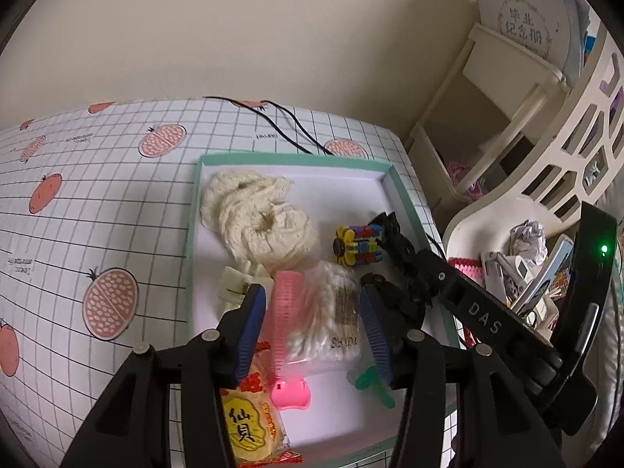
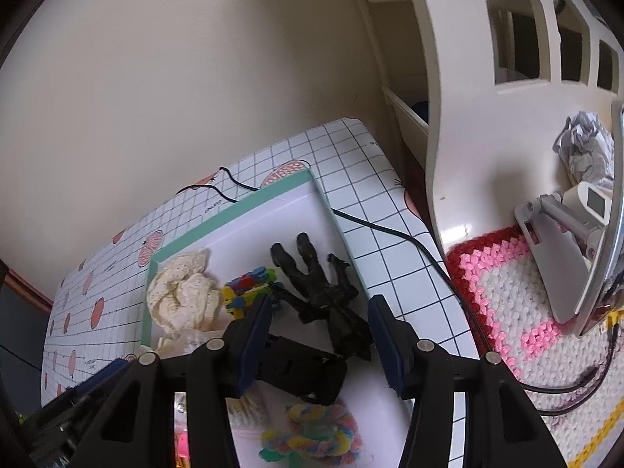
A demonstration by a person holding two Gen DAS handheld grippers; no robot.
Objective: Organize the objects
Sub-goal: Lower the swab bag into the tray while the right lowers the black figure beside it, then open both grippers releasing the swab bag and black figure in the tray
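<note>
A white tray with a teal rim (image 1: 290,158) lies on the grid-pattern table. It holds a cream crocheted cloth (image 1: 253,218), a multicoloured plastic toy (image 1: 357,249), a pink comb (image 1: 284,312), a bag of cotton swabs (image 1: 331,312) and a yellow snack packet (image 1: 249,425). My left gripper (image 1: 312,331) is open just above the comb and the swab bag. My right gripper (image 2: 319,335) is open over a black hand-shaped toy (image 2: 316,284) at the tray's right side. A multicoloured braided rope (image 2: 312,436) lies nearer in the tray.
A black cable (image 2: 390,230) runs across the tablecloth (image 1: 97,195) past the tray. On the right, a cream slotted basket (image 1: 553,179) holds crumpled paper (image 1: 528,240), a grey tool (image 2: 553,249) and a pink-and-red crocheted mat (image 2: 503,292). A wall and a cream shelf (image 1: 479,117) stand behind.
</note>
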